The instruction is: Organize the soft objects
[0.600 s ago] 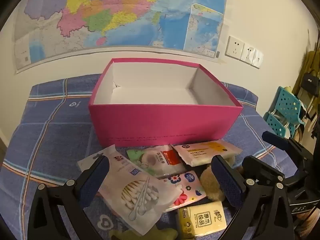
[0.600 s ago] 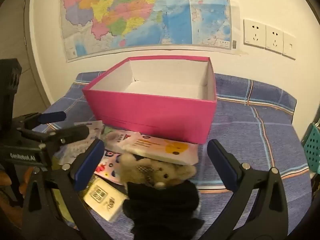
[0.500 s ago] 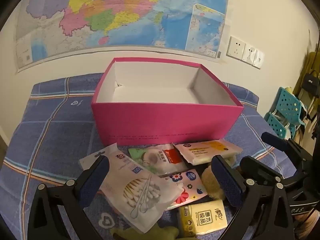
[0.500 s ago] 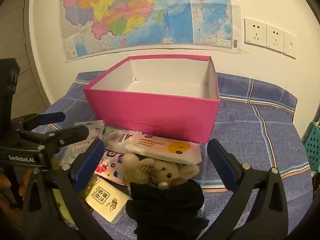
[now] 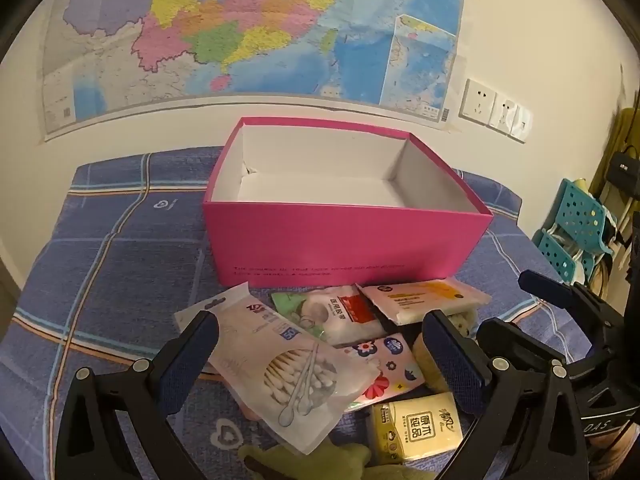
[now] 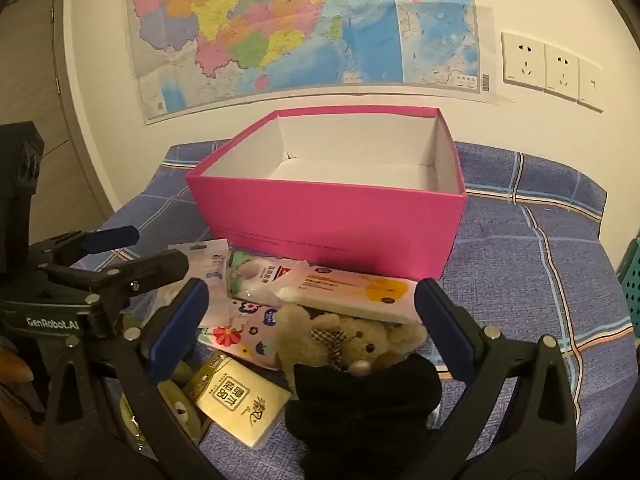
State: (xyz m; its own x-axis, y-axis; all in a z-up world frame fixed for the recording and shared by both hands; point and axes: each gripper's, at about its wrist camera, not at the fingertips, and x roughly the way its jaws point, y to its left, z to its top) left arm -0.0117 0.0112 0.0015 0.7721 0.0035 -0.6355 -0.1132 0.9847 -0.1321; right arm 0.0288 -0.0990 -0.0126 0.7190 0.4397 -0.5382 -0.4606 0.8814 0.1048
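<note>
An empty pink box (image 5: pixel 344 240) (image 6: pixel 332 216) stands on the blue checked cloth. In front of it lies a pile: a cotton swab bag (image 5: pixel 280 368), a cotton pad pack (image 5: pixel 336 316), a wet wipes pack (image 5: pixel 424 300) (image 6: pixel 352 292), a floral tissue pack (image 5: pixel 384 368), a yellow tissue pack (image 5: pixel 416 428) (image 6: pixel 236 396), a beige teddy bear (image 6: pixel 344 340), a black cloth (image 6: pixel 360 400) and a green plush (image 5: pixel 320 460). My left gripper (image 5: pixel 320 364) is open above the swab bag. My right gripper (image 6: pixel 310 328) is open above the bear.
A map (image 5: pixel 240 28) and wall sockets (image 6: pixel 552 68) are on the wall behind. A teal perforated rack (image 5: pixel 572 232) stands to the right of the table. A door (image 6: pixel 36 100) is at the left.
Both grippers have pulled back and risen slightly, so the pile sits a little farther ahead. Both stay open and nothing was grasped.
</note>
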